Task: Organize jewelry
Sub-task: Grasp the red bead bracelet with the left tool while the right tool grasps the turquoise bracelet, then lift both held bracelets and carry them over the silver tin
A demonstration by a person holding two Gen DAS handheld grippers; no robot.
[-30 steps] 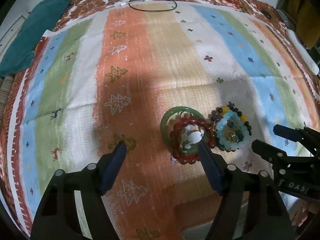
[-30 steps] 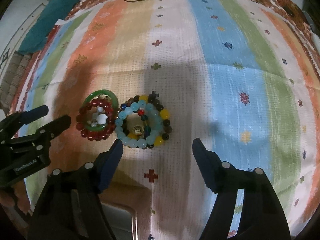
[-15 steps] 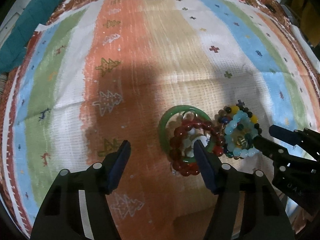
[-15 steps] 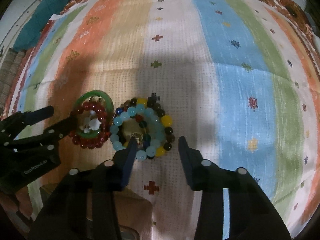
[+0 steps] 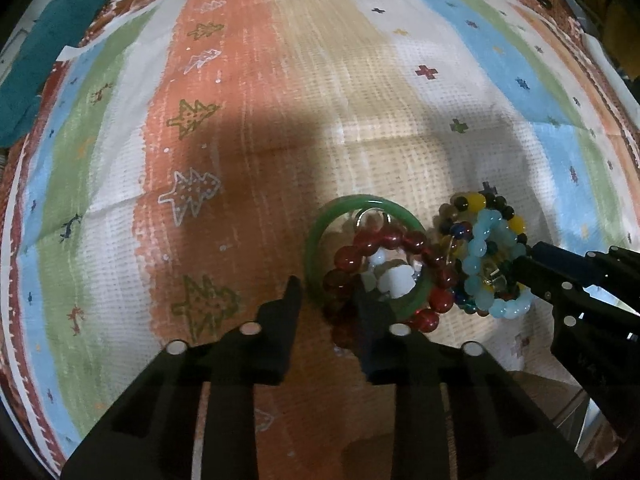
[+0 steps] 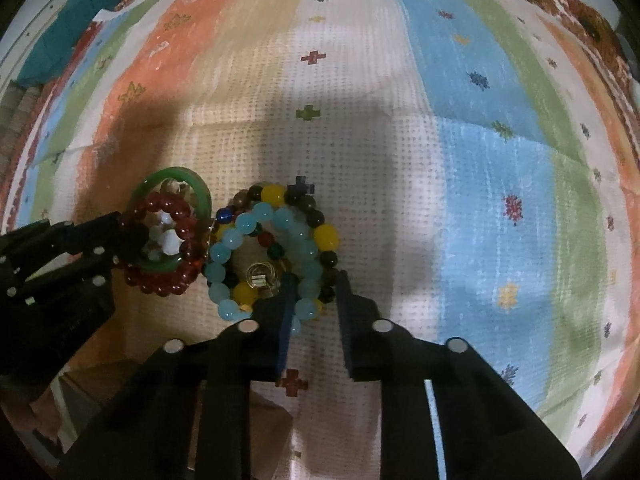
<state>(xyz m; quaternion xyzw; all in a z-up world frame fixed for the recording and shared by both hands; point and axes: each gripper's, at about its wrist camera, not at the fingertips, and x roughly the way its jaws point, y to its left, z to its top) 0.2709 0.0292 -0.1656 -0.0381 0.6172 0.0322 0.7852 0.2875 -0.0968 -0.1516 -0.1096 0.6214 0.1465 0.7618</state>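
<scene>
Two heaps of bracelets lie touching on the striped cloth (image 6: 400, 128), at lower centre of both views.

Left heap: green jade bangle (image 5: 320, 236) with a dark red bead bracelet (image 5: 400, 240) draped over it and small white beads (image 5: 394, 280) inside the ring.
Right heap: pale blue bead bracelet (image 6: 260, 216), a multicolour bead bracelet (image 6: 326, 236) with yellow beads, and a small gold ring (image 6: 258, 274) in the middle.

Left gripper (image 5: 326, 296): jaws partly closed, straddling the near rim of the bangle and red beads. One finger outside the ring, the other over it. Contact cannot be confirmed; nothing lifted.

Right gripper (image 6: 312, 288): jaws narrowed to a small gap around the near arc of the blue and multicolour beads. Whether it is pinching cannot be told.

Step in hand, as I judge it: both tools set to grasp, one per heap, early in the sorting.

Next move calls for a firm close on a single strand, then a slow lift so the overlapped bracelets separate rather than drag each other. Round beads may roll out of the pads
</scene>
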